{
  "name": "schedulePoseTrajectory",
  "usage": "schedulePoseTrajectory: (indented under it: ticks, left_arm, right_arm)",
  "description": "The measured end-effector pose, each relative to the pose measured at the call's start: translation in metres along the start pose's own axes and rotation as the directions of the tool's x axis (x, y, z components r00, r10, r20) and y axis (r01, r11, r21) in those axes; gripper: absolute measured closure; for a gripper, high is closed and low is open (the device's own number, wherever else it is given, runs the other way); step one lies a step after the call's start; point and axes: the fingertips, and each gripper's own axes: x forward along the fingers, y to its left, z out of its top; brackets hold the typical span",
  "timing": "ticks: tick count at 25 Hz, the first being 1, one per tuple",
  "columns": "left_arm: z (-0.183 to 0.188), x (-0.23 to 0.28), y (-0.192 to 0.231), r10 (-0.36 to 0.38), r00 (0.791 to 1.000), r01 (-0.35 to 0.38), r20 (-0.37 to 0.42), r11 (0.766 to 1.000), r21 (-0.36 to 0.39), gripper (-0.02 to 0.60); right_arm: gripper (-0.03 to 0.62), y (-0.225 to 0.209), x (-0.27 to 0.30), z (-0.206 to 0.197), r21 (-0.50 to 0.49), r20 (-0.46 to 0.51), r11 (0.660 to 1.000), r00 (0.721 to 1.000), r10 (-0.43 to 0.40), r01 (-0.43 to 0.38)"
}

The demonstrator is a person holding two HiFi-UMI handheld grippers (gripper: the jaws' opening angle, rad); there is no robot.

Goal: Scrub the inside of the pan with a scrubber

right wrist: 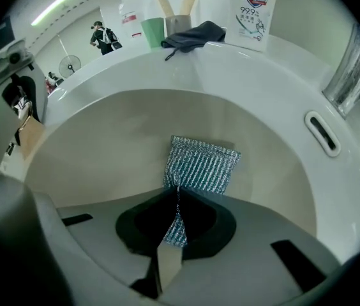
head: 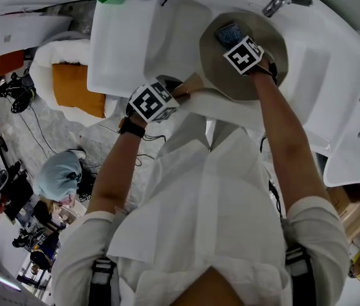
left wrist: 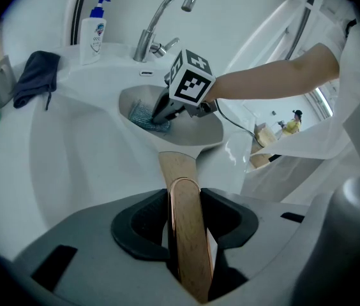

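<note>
Pan [right wrist: 103, 139] sits in the white sink [left wrist: 71, 152], its pale beige inside facing up and its wooden handle [left wrist: 180, 171] reaching back over the near rim at 6 o'clock. The left claw [left wrist: 186, 234] is clamped on that handle, pads against both sides. The right claw [right wrist: 170, 228] is closed on one edge of a silver-teal mesh scrubber [right wrist: 200, 164], whose free part lies flat on the pan's inner wall.

The only print that can be read is on the white soap bottle [right wrist: 253, 8] at 1 o'clock in the right gripper view. It has a blue shield logo that seems to say "Safeguard", with "99.9%" under it. In the left gripper view the same bottle [left wrist: 94, 34] shows a blue pump, but its label is too small to read.

A dark cloth [right wrist: 193, 34] is draped over the sink's rim at 12 o'clock, with a green cup [right wrist: 153, 30] and two tan tubes [right wrist: 173, 5] just beside it at 11 o'clock. The chrome faucet [left wrist: 164, 18] arches over the far side of the pan. In the head view the right claw's marker cube [head: 242, 55] covers the middle of the pan, and only the scrubber's tip shows past it.
</note>
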Motion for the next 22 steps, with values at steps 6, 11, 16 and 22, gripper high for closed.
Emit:
schedulePoseTrajectory:
  ticks: [6,11,16,22]
  left_arm:
    - [0.001,-0.001,-0.001,0.002,1.0,-0.002,0.002,1.0,-0.001,0.416]
    - [0.0,-0.001,-0.001,0.001,1.0,-0.001,-0.001,1.0,-0.004,0.416]
    - [0.0,-0.001,0.0,0.004,1.0,-0.004,0.0,1.0,-0.003,0.416]
    - [0.0,-0.001,0.0,0.007,1.0,-0.007,0.001,1.0,-0.003,0.416]
  right_arm:
    - [0.58,0.029,-0.006,-0.003,-0.003,0.008,0.996,0.996,0.093,-0.093]
    - [0.58,0.05,-0.011,-0.008,-0.032,0.008,0.99,0.991,0.137,-0.136]
    - [0.58,0.065,-0.016,-0.02,-0.074,-0.016,0.983,0.986,0.166,-0.167]
    - [0.58,0.082,-0.023,-0.044,-0.086,-0.095,0.964,0.966,0.242,-0.25]
